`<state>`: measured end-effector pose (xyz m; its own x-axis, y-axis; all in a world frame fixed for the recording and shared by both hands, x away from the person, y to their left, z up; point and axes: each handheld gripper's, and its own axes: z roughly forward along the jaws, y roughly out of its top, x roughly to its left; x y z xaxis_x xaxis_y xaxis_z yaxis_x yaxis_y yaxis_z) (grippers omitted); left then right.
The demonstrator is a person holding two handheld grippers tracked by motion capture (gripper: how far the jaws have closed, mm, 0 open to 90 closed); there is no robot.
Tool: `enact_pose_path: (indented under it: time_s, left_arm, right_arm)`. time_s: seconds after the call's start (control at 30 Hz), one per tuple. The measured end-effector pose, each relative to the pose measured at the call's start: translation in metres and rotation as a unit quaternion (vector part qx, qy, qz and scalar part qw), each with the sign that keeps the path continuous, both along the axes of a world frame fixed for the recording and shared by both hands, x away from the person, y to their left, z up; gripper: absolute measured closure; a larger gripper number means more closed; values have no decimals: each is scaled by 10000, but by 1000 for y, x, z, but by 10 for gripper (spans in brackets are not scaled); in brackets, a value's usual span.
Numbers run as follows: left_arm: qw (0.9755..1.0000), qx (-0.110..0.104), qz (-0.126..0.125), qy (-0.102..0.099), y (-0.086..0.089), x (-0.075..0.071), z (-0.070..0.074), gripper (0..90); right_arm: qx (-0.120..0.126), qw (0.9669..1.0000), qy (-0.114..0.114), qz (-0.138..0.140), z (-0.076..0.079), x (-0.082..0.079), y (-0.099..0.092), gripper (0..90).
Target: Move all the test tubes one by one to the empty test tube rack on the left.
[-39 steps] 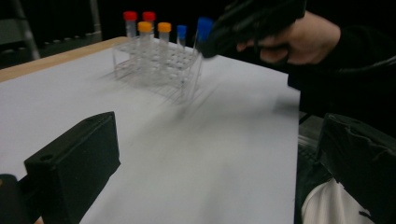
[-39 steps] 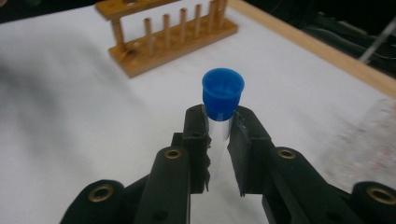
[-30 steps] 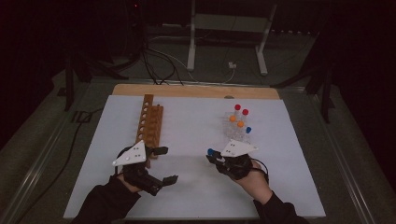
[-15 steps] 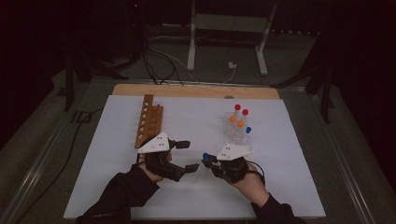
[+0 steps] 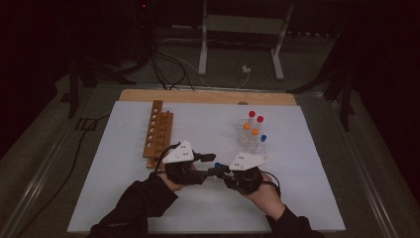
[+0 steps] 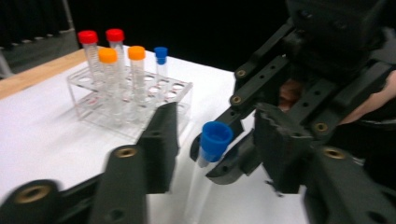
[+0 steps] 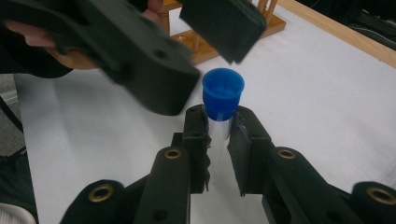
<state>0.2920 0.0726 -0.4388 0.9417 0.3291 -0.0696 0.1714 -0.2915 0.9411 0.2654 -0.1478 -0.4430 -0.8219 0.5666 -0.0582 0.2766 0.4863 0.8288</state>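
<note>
Right gripper [image 7: 218, 133] clamped on clear tube [image 7: 219, 127] just below blue cap [image 7: 223, 95], held above white mat [image 5: 124, 198] near its front middle. Left gripper [image 6: 215, 140] brought in from the left, jaws just been closing, one on each side of the same blue-capped tube [image 6: 205, 172], pads not seen pressing. Clear rack [image 5: 252, 144] with red, orange and blue capped tubes farther off to the right. Wooden rack [image 5: 157, 134] on the left, beyond the left gripper.

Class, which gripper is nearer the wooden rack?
Left. The left gripper sits just beside the wooden rack; the right gripper, clamping the blue-capped tube, lies farther off.
</note>
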Motion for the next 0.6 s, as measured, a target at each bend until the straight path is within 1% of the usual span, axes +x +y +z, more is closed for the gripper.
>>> enact_pose_path:
  time_s: [0.03, 0.07, 0.1, 0.13, 0.17, 0.2, 0.23, 0.3, 0.5, 0.6]
  left_arm:
    - [10000, 21, -22, 0, -1, 0, 0, 589]
    - [10000, 48, -10, -21, -1, 0, -1, 589]
    - [10000, 71, -22, -32, -2, 1, -1, 637]
    - [9999, 96, -32, -38, -3, 1, -1, 656]
    - [9999, 103, -25, -40, -3, 2, -1, 656]
    - [9999, 114, -51, -42, -4, 2, -1, 695]
    - [9999, 125, -57, -57, -4, 2, -1, 695]
    - [9998, 159, -79, -77, -5, 2, -1, 745]
    - [9996, 210, -59, -196, -6, 2, -1, 769]
    - [9995, 213, -50, -230, -5, 2, 0, 774]
  right_arm:
    - [2, 10000, 6, 1, 0, 0, 0, 765]
    - [2, 10000, 6, 1, 0, 0, 0, 765]
    - [0, 10000, -3, 3, 0, 0, 0, 765]
    - [-4, 10000, -6, 5, 0, 0, 0, 765]
    - [-4, 10000, -6, 5, 0, 0, 0, 765]
    - [6, 10000, -13, 4, 1, 0, 0, 765]
    - [6, 10000, -13, 4, 1, 0, 0, 765]
    - [20, 10000, -25, -4, 1, 0, 0, 765]
    - [40, 10000, 11, -31, 1, 1, -1, 764]
    - [146, 9999, 51, -39, 1, 1, -2, 749]
